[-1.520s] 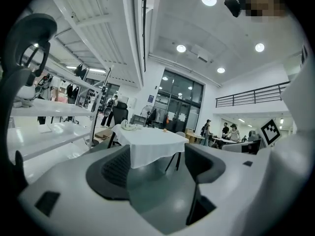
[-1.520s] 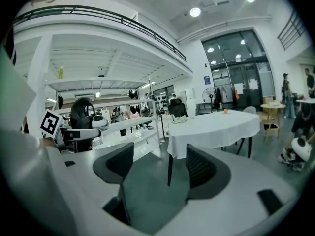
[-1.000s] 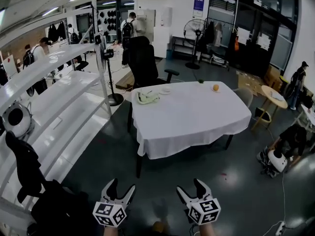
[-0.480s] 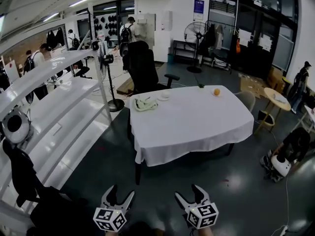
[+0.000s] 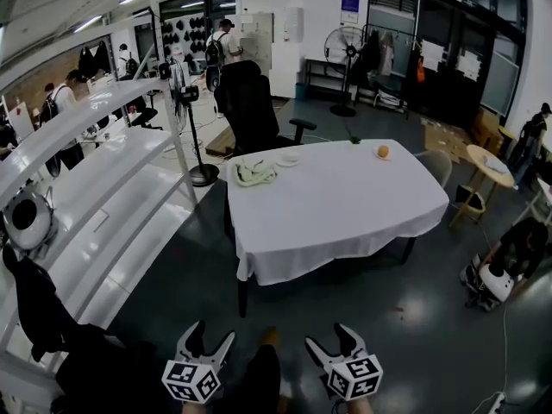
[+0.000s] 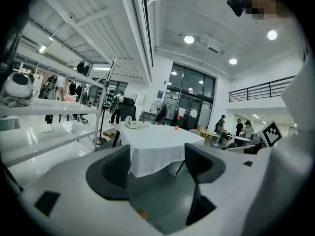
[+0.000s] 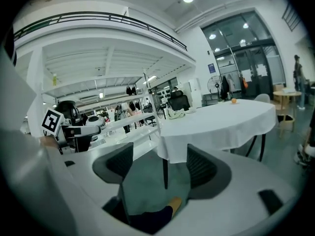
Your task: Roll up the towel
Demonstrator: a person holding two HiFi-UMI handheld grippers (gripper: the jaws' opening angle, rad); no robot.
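Crumpled pale-green cloth towel (image 5: 256,173) lies at the far left corner of the white-clothed rectangular table (image 5: 345,210), well ahead of both sets of fingers and touching neither. The left gripper (image 5: 212,341) and right gripper (image 5: 329,344) hover side by side, jaws spread wide, nothing between them.

White-clothed table (image 5: 336,205) mid-room, blk office chair (image 5: 252,106) behind, white shelving (image 5: 103,188) at left, dark glossy floor (image 5: 431,317)

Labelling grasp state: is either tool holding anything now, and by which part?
Nothing held. Left tool and right tool both stand open and empty; the towel lies untouched on the table.
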